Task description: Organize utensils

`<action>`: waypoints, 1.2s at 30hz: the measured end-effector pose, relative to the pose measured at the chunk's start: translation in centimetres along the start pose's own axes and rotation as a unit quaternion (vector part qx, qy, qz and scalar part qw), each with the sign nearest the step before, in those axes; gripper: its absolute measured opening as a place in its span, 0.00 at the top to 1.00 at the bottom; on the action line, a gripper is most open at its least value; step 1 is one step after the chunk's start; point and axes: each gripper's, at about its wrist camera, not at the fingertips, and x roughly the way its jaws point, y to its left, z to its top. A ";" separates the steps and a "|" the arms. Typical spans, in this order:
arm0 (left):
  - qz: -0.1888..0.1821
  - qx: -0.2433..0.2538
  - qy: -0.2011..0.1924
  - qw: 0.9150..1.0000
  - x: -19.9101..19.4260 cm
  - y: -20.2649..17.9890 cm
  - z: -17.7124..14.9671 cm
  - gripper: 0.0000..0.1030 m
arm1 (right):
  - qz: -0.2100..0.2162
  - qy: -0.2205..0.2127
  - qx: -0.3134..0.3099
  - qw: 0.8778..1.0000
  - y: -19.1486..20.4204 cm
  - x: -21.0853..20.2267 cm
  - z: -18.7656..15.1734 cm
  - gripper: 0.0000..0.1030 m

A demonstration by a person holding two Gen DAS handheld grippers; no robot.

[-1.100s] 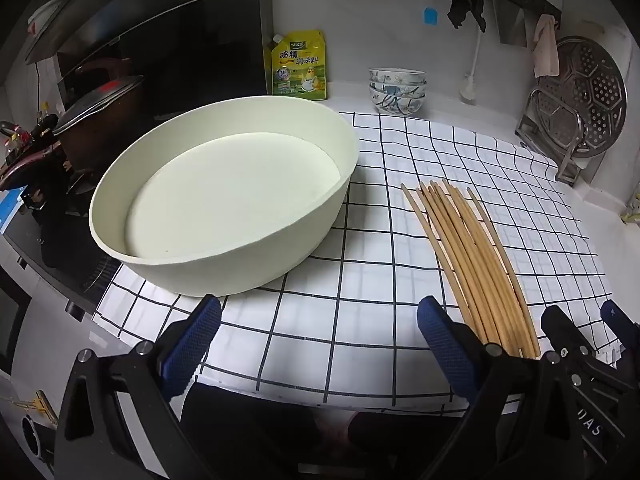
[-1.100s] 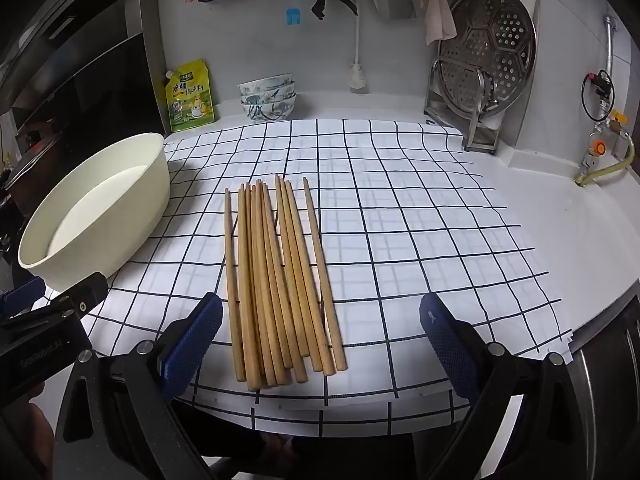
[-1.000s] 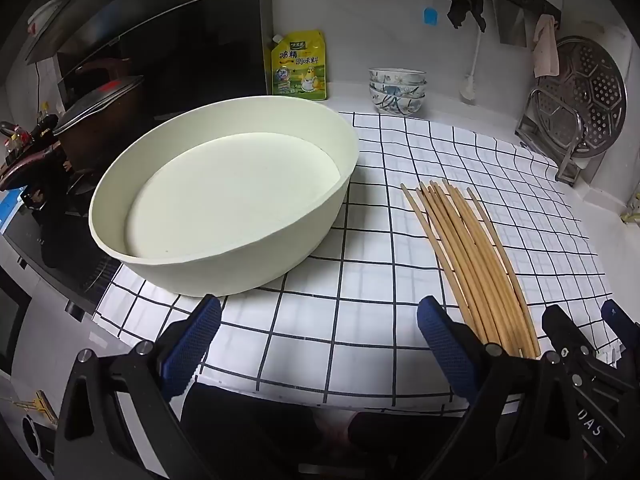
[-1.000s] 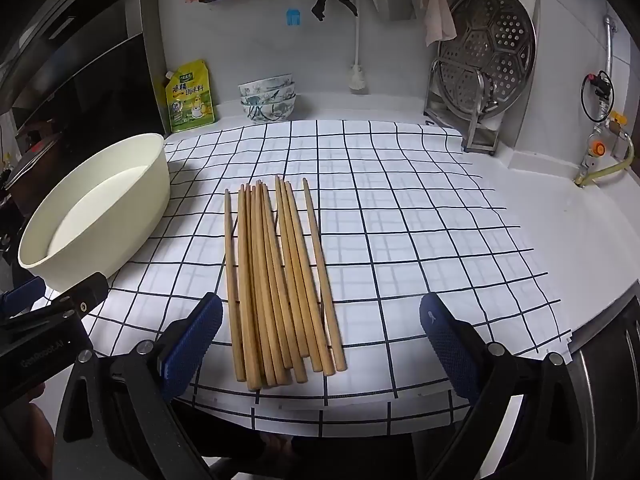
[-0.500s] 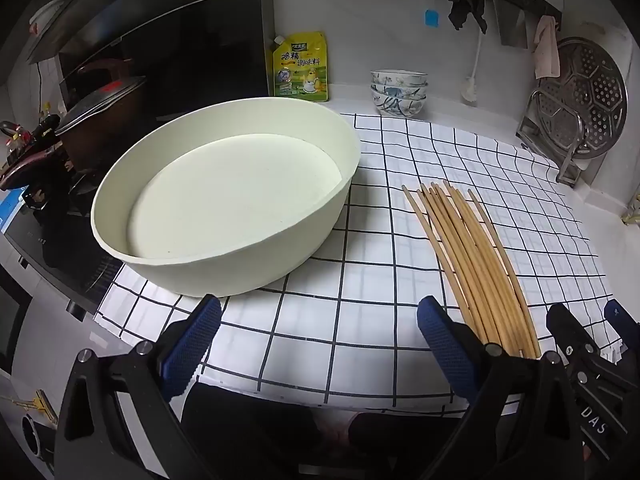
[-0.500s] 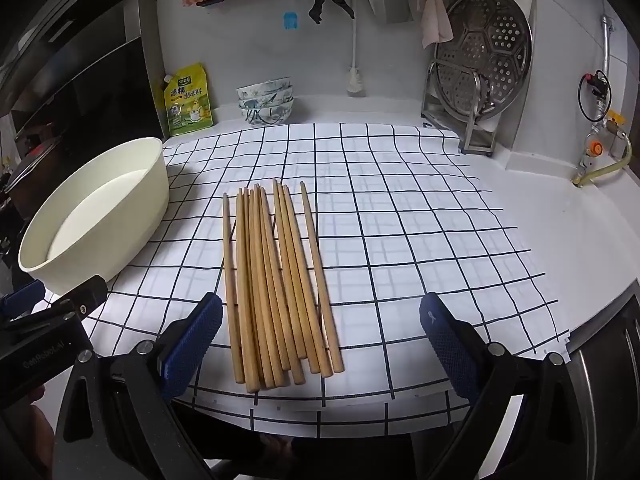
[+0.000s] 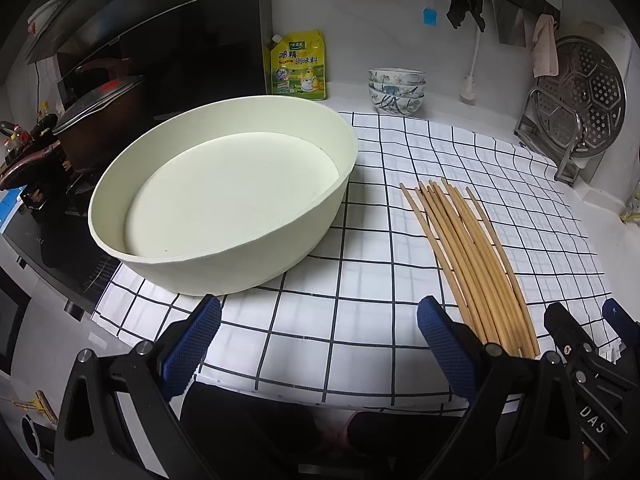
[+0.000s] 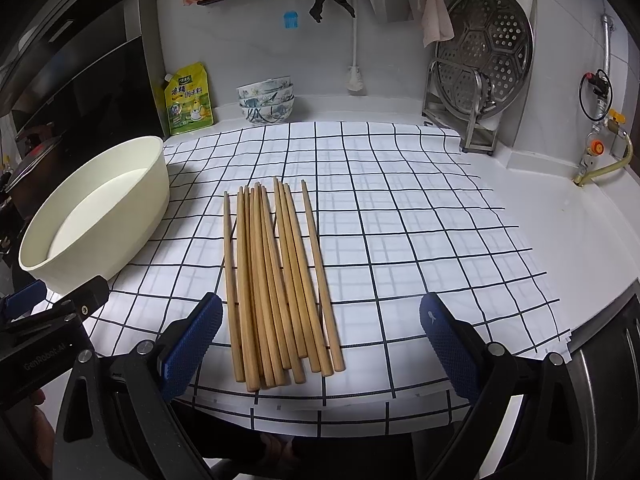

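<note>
White counter under a black-grid cloth [image 8: 400,216] fills both views, with a tiled wall behind. Both grippers hang over the cloth's near edge, jaws spread wide and holding nothing: the left gripper [image 7: 318,340] faces bare cloth in front of the basin, and the right gripper [image 8: 320,336] faces the thick ends of the chopsticks. The wooden chopsticks [image 8: 276,280] lie in a loose bundle on the cloth, side by side, tips pointing toward the wall; one lies slightly apart on the bundle's right. Left of the chopsticks, apart from them, a cream round basin [image 7: 224,200] sits empty at the cloth's left edge. Beyond the chopsticks, by the wall, are stacked patterned bowls [image 8: 266,104], a yellow seasoning pouch [image 8: 188,100] and, to the right, a perforated steamer plate [image 8: 484,48] upright in a rack.
</note>
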 end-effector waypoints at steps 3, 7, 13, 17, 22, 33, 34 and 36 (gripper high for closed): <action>0.000 0.001 -0.001 1.000 0.0 0.0 0.0 0.06 | -0.001 -0.002 -0.001 1.000 0.0 -0.1 0.0 0.08; -0.004 0.000 -0.004 1.000 -0.1 -0.1 0.0 0.06 | -0.001 -0.002 -0.001 1.000 0.1 -0.1 0.0 0.08; -0.004 0.000 -0.005 1.000 -0.1 -0.2 0.0 0.06 | -0.001 -0.002 -0.001 1.000 0.1 -0.1 0.1 0.08; -0.004 0.000 -0.006 1.000 -0.1 -0.2 0.0 0.06 | -0.001 -0.004 0.000 1.000 0.0 -0.1 0.1 0.08; -0.005 0.000 -0.005 1.000 -0.1 -0.3 0.0 0.06 | -0.001 -0.004 -0.001 1.000 0.0 -0.2 0.1 0.08; -0.004 0.000 -0.005 1.000 0.0 -0.3 0.0 0.06 | 0.000 -0.004 0.000 1.000 -0.1 -0.3 0.3 0.08; -0.004 0.000 -0.005 1.000 0.0 -0.3 0.0 0.06 | 0.000 -0.004 0.001 1.000 -0.1 -0.3 0.3 0.08; -0.004 0.000 -0.005 1.000 -0.1 -0.3 0.0 0.06 | -0.001 -0.005 0.000 1.000 -0.1 -0.3 0.4 0.08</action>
